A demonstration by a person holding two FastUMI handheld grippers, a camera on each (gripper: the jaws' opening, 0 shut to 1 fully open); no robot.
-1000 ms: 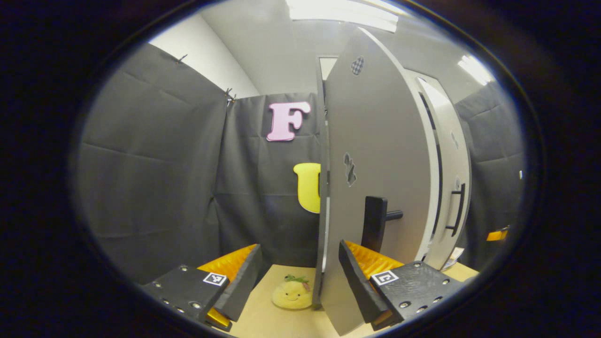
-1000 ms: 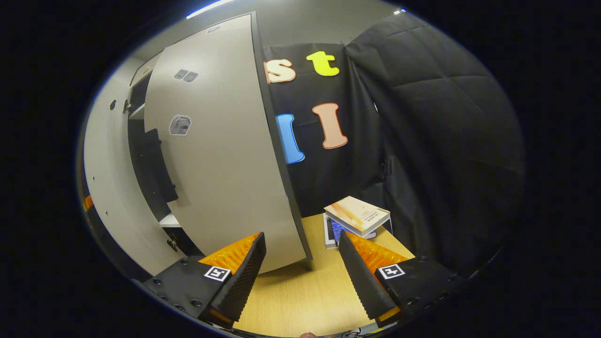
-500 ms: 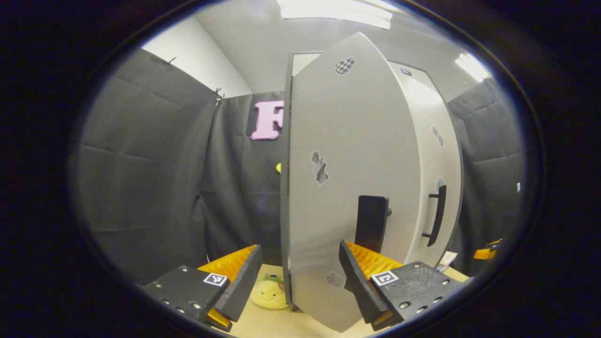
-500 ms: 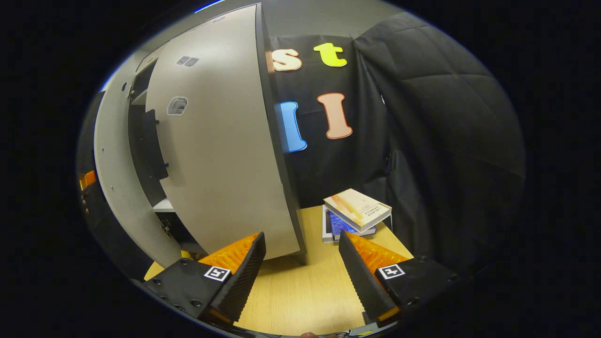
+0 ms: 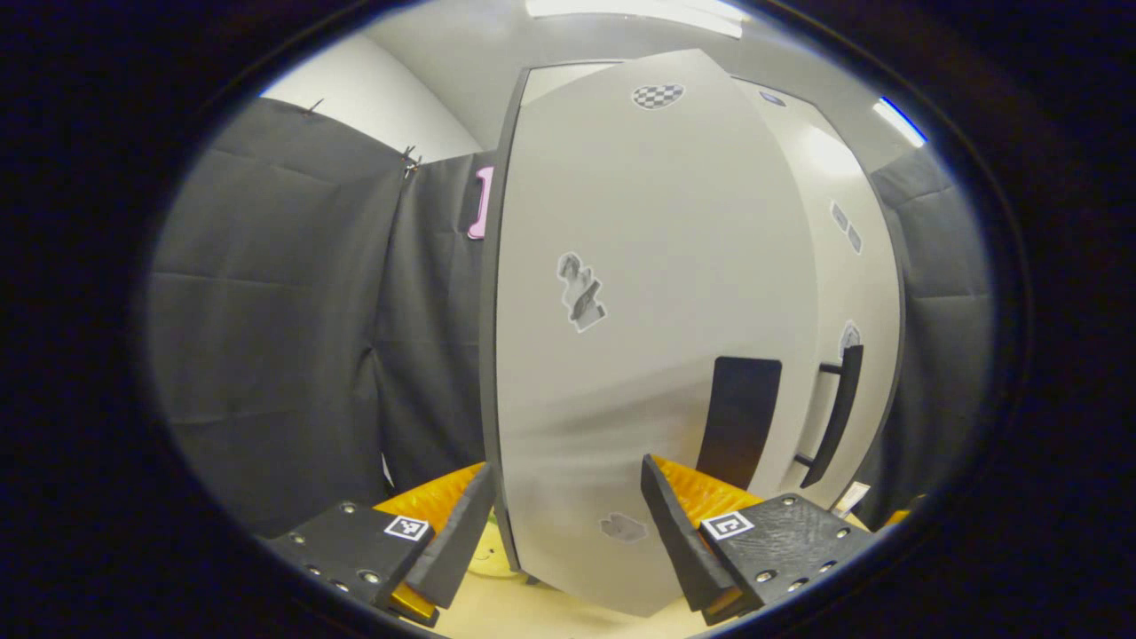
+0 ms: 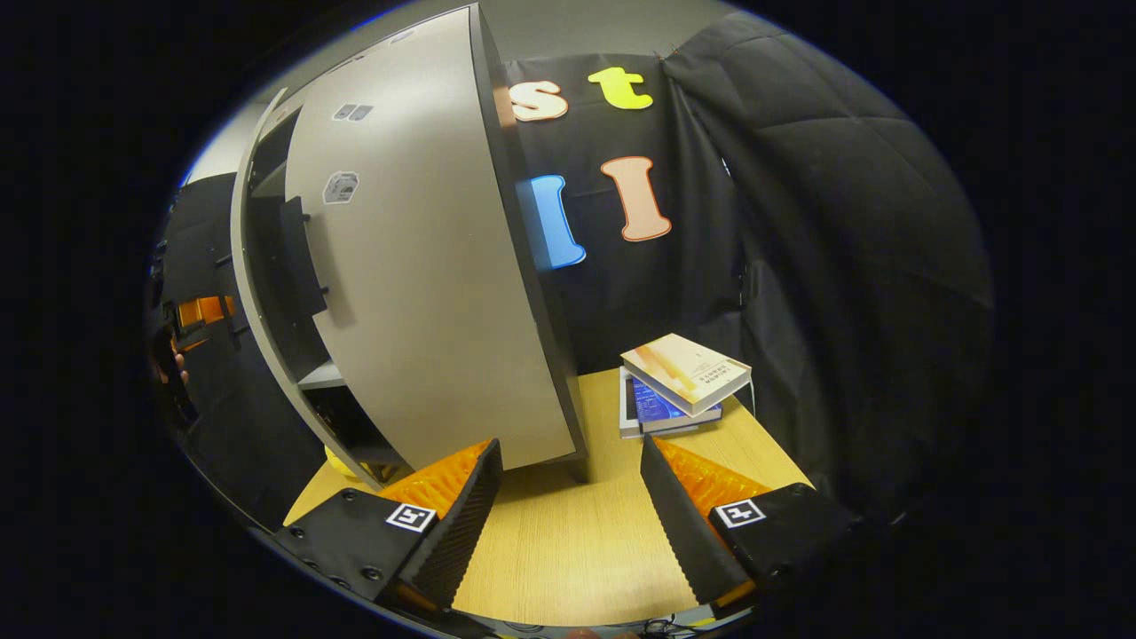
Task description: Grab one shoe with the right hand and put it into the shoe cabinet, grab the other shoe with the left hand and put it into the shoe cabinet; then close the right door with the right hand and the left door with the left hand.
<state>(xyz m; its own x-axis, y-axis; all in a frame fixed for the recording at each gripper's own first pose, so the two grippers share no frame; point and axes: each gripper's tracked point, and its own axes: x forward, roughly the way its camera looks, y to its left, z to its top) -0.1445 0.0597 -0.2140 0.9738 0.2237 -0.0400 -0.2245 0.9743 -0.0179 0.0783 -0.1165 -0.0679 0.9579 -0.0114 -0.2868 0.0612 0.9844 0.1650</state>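
Tall pale-grey shoe cabinet on the light wooden desk, its two doors not fully shut.

In the left gripper view, the left gripper stands released, jaws spread before the flat grey left door, which carries small stickers and a black bar handle. In the right gripper view, the right gripper is likewise spread and empty; the grey right door stands ajar, showing a dark interior with a shelf. Stacked books lie beside the cabinet.
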